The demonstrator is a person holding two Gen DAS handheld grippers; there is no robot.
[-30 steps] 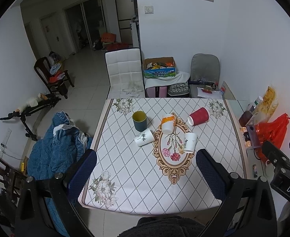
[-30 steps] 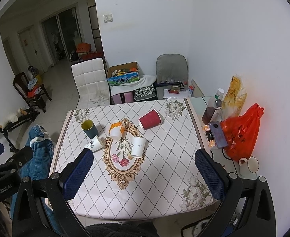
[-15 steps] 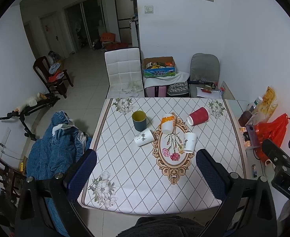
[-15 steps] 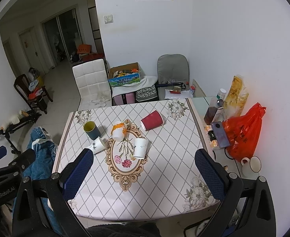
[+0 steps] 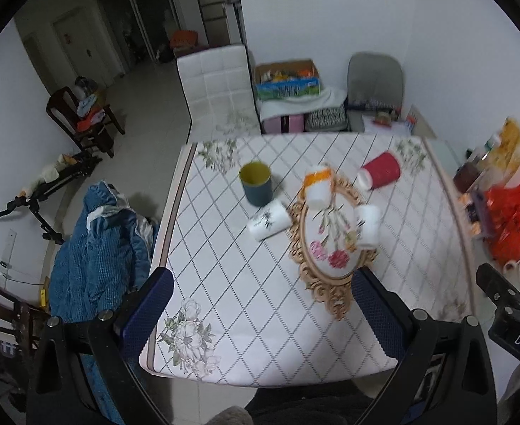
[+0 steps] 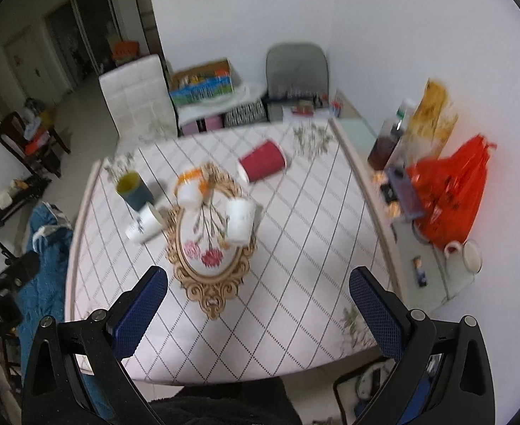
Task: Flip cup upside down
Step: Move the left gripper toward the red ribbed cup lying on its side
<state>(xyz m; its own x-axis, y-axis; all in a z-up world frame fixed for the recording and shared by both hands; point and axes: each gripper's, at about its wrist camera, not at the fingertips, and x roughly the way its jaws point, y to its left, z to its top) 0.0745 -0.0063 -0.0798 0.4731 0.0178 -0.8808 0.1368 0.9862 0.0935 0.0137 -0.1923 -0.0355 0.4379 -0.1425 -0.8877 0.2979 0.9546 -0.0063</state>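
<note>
Several cups are on a white quilted table [image 5: 260,301]. A dark teal cup with a yellow inside [image 5: 256,184] [image 6: 132,191] stands upright, mouth up. A white cup with a leaf print [image 5: 268,220] [image 6: 143,225] lies on its side. An orange and white cup [image 5: 318,186] [image 6: 190,187], a plain white cup [image 5: 367,226] [image 6: 239,220] and a red cup [image 5: 380,175] [image 6: 262,165] also lie tipped over. My left gripper [image 5: 261,306] and right gripper [image 6: 258,301] are open and empty, held above the table's near edge, well short of the cups.
A blue jacket [image 5: 96,255] hangs over a chair at the table's left. A side shelf on the right holds an orange bag [image 6: 447,194], bottles and a mug [image 6: 453,249]. A white chair [image 5: 217,88], a cardboard box [image 5: 288,78] and a grey chair [image 5: 375,85] stand behind the table.
Both grippers have moved forward and down toward the table, so the cups look larger and the frames are blurred. The jaws stay open. No cup has moved.
</note>
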